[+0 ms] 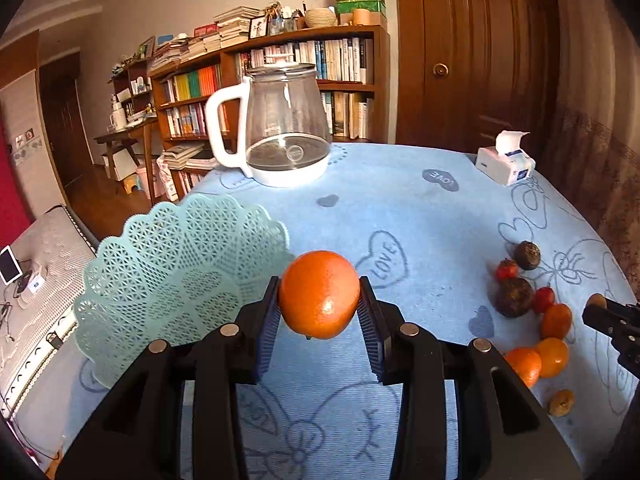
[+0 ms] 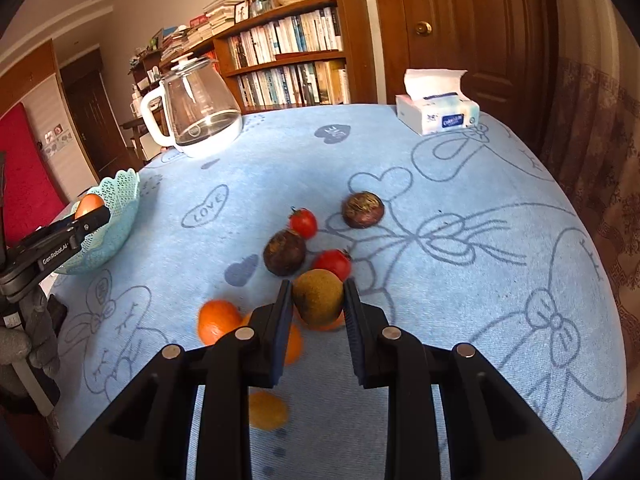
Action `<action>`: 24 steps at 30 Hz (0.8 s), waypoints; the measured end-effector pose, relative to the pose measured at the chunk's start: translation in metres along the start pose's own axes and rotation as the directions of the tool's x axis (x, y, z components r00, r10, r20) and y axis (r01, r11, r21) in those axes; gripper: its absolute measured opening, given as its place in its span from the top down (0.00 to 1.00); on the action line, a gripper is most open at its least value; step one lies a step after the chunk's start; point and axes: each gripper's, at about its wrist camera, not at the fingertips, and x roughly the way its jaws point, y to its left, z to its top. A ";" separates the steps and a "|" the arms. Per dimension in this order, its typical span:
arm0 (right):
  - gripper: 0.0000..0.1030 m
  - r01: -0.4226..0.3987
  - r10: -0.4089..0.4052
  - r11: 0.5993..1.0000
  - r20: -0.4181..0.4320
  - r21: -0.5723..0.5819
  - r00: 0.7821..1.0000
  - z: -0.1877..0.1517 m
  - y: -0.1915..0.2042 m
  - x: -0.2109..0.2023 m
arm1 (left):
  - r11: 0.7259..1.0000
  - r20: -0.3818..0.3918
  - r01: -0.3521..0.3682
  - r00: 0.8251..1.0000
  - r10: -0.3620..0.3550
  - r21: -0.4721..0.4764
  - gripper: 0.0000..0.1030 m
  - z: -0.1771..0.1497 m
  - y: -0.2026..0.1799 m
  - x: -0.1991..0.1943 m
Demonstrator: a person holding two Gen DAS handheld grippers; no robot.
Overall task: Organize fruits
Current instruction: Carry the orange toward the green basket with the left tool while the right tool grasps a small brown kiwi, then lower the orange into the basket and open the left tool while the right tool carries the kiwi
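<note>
Two fruits are held at once, each presumably bound for the lattice basket (image 1: 176, 264) at the worktop's left edge. The left gripper (image 1: 319, 306) has its jaws clenched about halfway on an orange (image 1: 319, 294), just right of the basket. The right gripper (image 2: 316, 300) jaws pinch a brownish-green fruit (image 2: 317, 297) above the loose pile.
</note>
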 end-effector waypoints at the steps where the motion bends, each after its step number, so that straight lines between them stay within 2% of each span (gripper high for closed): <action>1: 0.75 -0.006 0.006 1.000 0.000 -0.002 1.000 0.001 0.003 0.001 | 1.000 0.006 -0.017 1.000 0.017 -0.004 0.63 0.002 0.006 -0.001; 9: 0.75 -0.054 0.054 0.997 -0.009 -0.058 0.999 0.011 0.042 0.010 | 0.995 0.012 -0.085 0.996 0.085 -0.048 0.63 0.006 0.047 0.002; 24: 0.75 -0.154 0.151 0.967 -0.029 -0.201 0.988 0.035 0.134 0.039 | 0.981 -0.038 -0.150 0.989 0.146 -0.121 0.63 0.004 0.100 0.024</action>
